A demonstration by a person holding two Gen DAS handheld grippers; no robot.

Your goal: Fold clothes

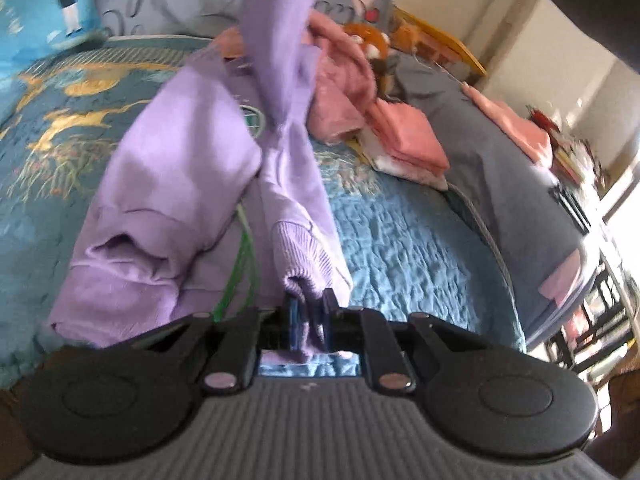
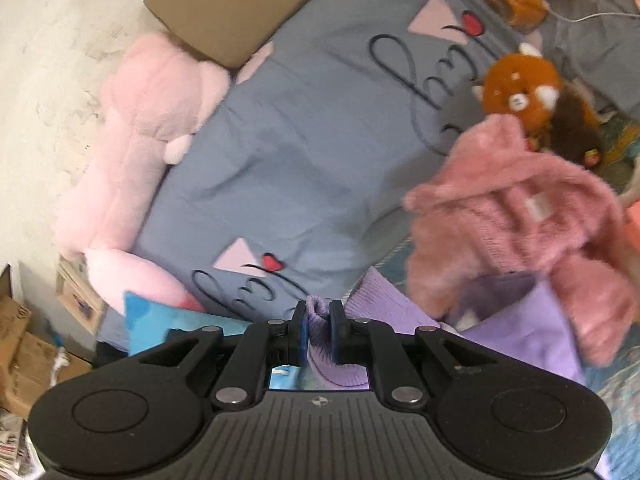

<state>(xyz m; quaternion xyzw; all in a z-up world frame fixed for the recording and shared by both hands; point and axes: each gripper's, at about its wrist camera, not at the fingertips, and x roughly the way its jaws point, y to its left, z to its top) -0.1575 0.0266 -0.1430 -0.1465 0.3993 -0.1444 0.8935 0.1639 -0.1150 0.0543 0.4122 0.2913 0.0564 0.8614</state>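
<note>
A lilac sweatshirt [image 1: 180, 168] lies partly bunched on the blue patterned bedspread [image 1: 404, 248], with one part stretched upward out of the top of the left wrist view. My left gripper [image 1: 308, 304] is shut on its ribbed cuff [image 1: 300, 256]. My right gripper [image 2: 319, 314] is shut on another ribbed edge of the same lilac sweatshirt [image 2: 516, 320], held above the bed near the pillows.
A fluffy pink garment [image 2: 520, 216] lies just right of the sweatshirt, also in the left wrist view [image 1: 340, 80]. Folded pink clothes [image 1: 404, 140] are stacked beyond. A grey-blue pillow [image 2: 312, 152], pink plush [image 2: 144, 128] and orange plush [image 2: 520, 88] sit at the head.
</note>
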